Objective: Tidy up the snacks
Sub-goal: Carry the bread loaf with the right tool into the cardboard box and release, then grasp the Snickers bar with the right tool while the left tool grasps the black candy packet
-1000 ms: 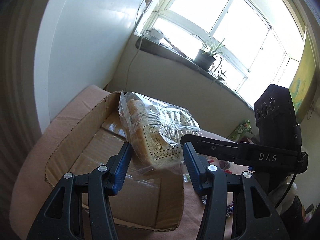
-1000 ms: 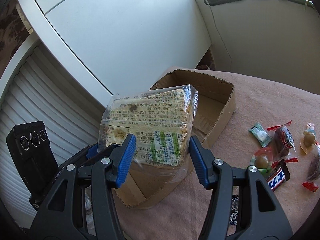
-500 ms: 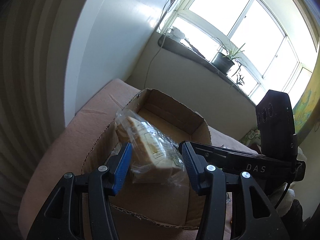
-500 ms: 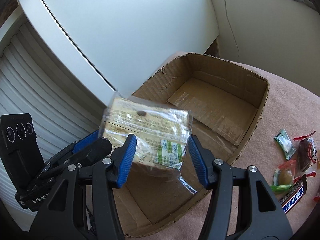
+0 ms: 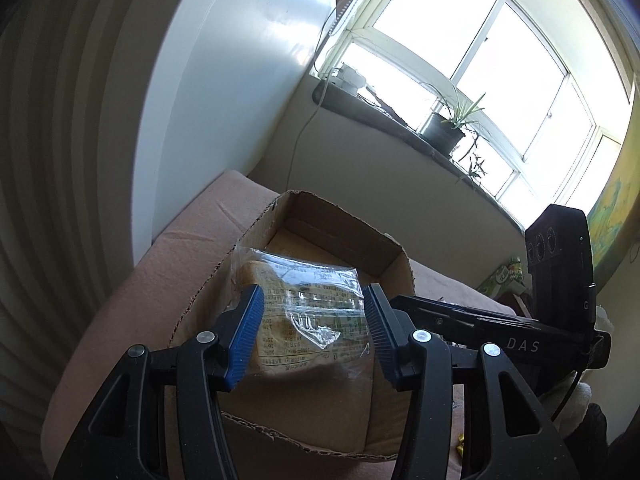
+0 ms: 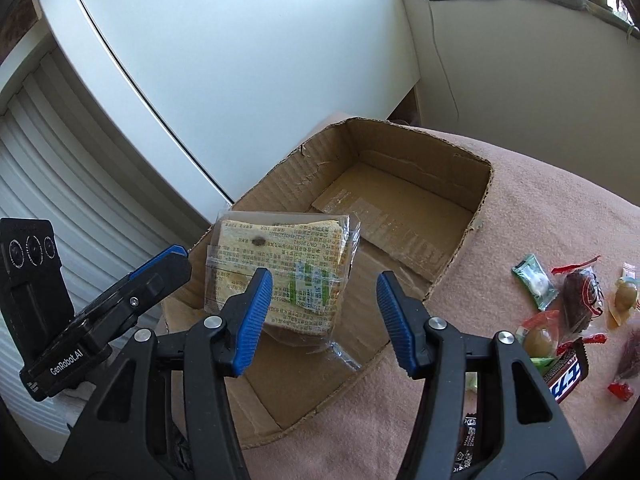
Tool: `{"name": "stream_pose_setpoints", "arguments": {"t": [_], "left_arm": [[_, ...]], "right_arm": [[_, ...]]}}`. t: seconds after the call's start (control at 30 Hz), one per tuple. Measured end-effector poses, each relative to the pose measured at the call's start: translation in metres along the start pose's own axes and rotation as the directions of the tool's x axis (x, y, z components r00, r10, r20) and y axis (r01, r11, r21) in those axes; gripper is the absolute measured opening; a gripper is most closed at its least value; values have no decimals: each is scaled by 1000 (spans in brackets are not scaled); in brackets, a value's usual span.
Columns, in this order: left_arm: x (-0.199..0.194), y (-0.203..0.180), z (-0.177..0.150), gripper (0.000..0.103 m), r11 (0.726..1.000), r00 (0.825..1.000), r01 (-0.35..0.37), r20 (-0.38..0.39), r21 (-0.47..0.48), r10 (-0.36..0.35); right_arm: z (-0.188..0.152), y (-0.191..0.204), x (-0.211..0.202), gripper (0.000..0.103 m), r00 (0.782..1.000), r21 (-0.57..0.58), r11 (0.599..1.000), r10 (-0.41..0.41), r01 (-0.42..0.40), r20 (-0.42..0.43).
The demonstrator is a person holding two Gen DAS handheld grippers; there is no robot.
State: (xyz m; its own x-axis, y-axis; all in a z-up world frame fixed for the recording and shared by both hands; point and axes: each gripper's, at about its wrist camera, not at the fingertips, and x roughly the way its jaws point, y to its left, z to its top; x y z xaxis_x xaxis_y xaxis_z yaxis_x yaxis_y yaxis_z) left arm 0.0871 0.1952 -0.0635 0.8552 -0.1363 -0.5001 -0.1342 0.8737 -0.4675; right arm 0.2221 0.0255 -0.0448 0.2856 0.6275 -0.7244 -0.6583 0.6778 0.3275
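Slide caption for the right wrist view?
Clear-wrapped sliced bread pack sits in the open brown cardboard box; small wrapped candies lie on the pink cloth.

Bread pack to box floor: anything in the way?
Nothing visible. The bread pack, clamped in the left gripper, is already down in the near-left corner of the cardboard box. The rest of the box floor is bare. The loose candies lie outside on the cloth.

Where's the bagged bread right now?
The bagged bread is in the near left corner of the cardboard box in the right wrist view, between the blue pads of the left gripper, with loose sweets lying outside on the right.
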Motion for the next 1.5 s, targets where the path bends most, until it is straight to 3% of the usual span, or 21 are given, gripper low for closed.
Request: {"name": "stream_pose_setpoints", "arguments": {"t": [0.43,0.63,0.8,0.97,1.17,1.3,1.5], "left_arm": [[-4,-64,-11,50,980,990,140,-39,140,-136],[3,-105,-31,50,952,976,213,-103,222,-194],[17,-130,-49,50,930,959,259,-181,261,-216],[39,-146,-70,50,921,937,286,-278,263,-211],[63,-156,-92,50,922,914,281,-366,265,-173],[73,-158,-98,50,927,910,260,-390,272,-141],[84,-157,-101,50,933,907,233,-407,275,-107]], "right_arm": [[-44,-39,-88,59,985,12,988,-152,152,80],[-83,-61,-118,63,958,58,961,-275,271,86],[-123,-70,-124,63,944,54,945,-324,321,57],[-152,-78,-118,63,947,-1,947,-322,322,3],[-164,-76,-110,63,942,-171,931,-333,321,-46],[-167,-77,-98,63,927,-260,904,-369,340,-71],[-162,-83,-91,63,939,-311,906,-331,289,-94]]}}
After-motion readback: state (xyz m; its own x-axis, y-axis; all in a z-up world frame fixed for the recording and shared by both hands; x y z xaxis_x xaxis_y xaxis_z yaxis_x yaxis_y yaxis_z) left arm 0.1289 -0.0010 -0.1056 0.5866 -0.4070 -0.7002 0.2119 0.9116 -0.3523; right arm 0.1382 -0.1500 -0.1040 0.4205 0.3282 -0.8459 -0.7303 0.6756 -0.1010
